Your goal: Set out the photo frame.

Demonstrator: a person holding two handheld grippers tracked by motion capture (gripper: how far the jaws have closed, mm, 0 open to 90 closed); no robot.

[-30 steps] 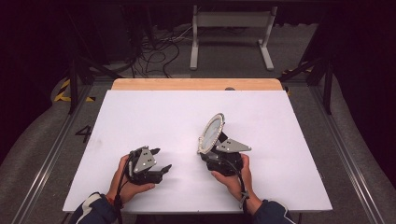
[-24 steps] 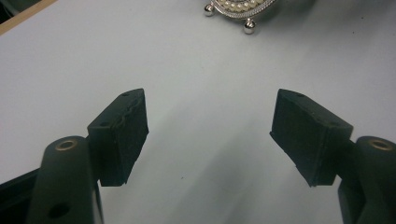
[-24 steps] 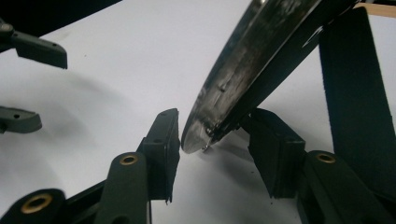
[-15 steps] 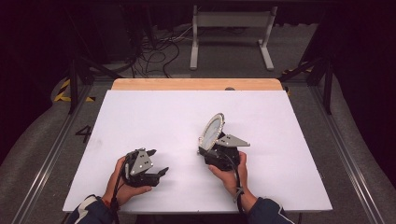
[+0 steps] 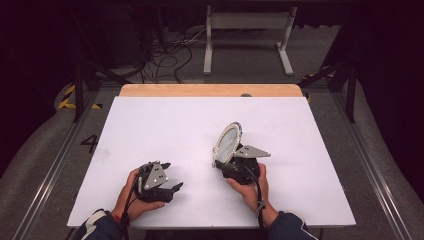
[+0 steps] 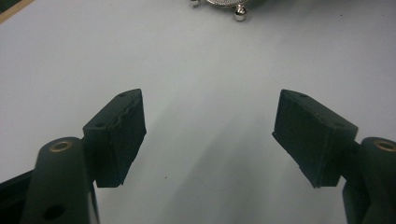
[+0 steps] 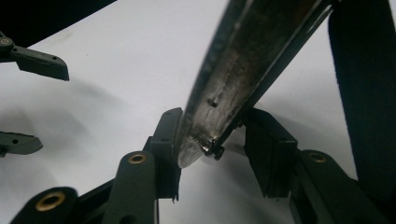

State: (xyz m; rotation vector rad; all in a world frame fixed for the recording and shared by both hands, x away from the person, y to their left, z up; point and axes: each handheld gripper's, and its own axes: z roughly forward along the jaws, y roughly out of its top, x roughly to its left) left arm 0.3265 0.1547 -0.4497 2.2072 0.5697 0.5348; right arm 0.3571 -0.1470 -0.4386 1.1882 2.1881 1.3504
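An oval mirror (image 5: pixel 227 142) with a silver beaded rim stands tilted up off the white table (image 5: pixel 150 125), right of centre. My right gripper (image 5: pixel 222 164) is shut on its lower edge. In the right gripper view the mirror (image 7: pixel 243 60) runs edge-on between the two jaws of my right gripper (image 7: pixel 215 149). My left gripper (image 5: pixel 172 176) rests near the table's front left, open, with nothing between its jaws. The left gripper view shows my left gripper (image 6: pixel 210 135) wide apart over bare table, with the mirror's rim (image 6: pixel 219 3) at the top. The left gripper (image 7: pixel 32 102) also appears at the left of the right gripper view.
A wooden strip (image 5: pixel 210 90) borders the table's far edge. Beyond it lie floor cables (image 5: pixel 170 55) and a grey metal stand (image 5: pixel 247 30). Dark frame rails (image 5: pixel 50 165) run along both sides of the table.
My left gripper has drifted slightly toward the table's front edge. The right gripper and the mirror have stayed nearly still.
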